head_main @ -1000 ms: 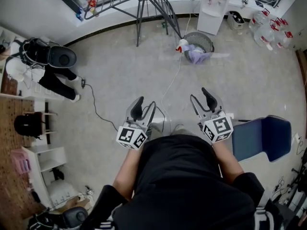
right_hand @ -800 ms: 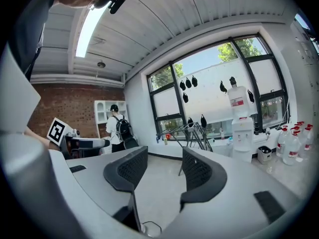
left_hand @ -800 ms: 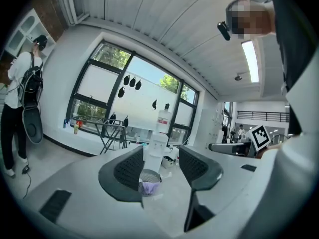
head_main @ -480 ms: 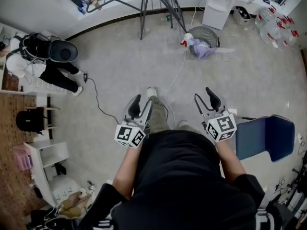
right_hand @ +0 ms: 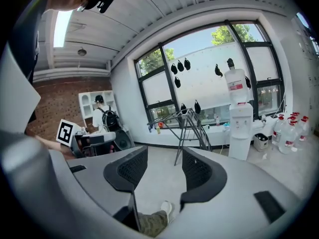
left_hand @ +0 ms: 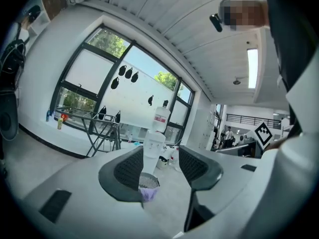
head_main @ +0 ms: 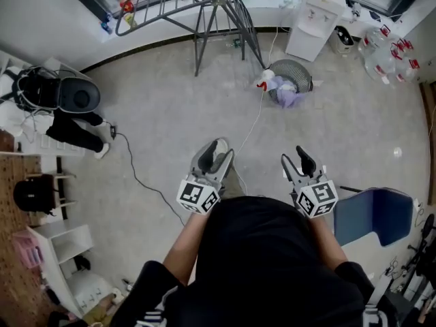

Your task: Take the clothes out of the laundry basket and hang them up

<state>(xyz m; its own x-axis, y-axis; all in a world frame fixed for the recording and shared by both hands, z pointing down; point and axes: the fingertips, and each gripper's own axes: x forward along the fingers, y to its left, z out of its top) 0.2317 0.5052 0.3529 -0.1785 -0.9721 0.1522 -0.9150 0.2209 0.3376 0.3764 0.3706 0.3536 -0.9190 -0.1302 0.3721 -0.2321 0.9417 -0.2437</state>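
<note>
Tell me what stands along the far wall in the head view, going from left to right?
Drying rack → water dispenser → water jugs.

Bright daylight through windows point(right_hand: 209, 68); fisheye-bent, dark-cornered edges.
</note>
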